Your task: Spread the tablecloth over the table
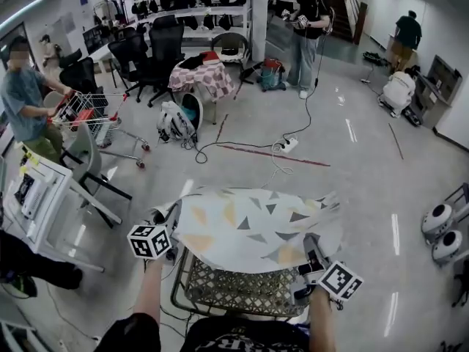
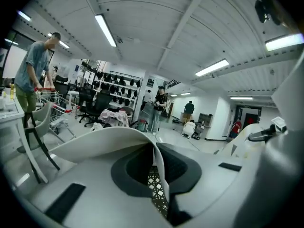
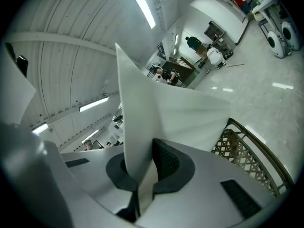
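While each pair of jaws is pinched tight on cloth, the patterned tablecloth stretches over the far half of the wire-lattice bench, leaving the near half bare. The left hand-held gripper grips the cloth's edge at the bench's left side. The right hand-held gripper grips it at the bench's right side.

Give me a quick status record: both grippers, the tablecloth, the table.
left gripper: shut on the tablecloth edge
right gripper: shut on the tablecloth edge
tablecloth: triangle-patterned, held out over the far part of the table
table: lattice top, near part uncovered
task: spreading not finished
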